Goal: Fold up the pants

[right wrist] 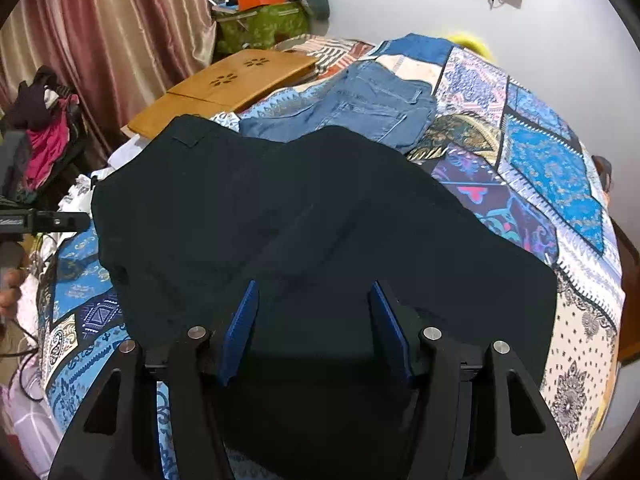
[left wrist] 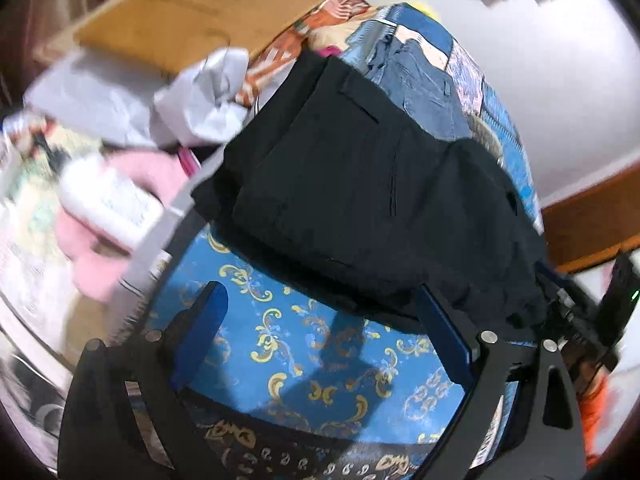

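Black pants [right wrist: 280,216]: lay spread over patchwork bedspread [right wrist: 552,168], filling centre of right wrist frame; in left wrist frame they sat upper centre.
Left gripper [left wrist: 320,308]: jaws spread wide, nothing between them, only blue-and-gold patterned cloth below; pants edge just beyond right finger.
Right gripper [right wrist: 314,312]: jaws part-way apart, hung over pants, fabric not pinched.
Blue jeans [right wrist: 360,108]: behind black pants, upper centre.
Wooden board [right wrist: 228,88]: upper left, at bed edge.
Curtain [right wrist: 100,40]: far upper left.
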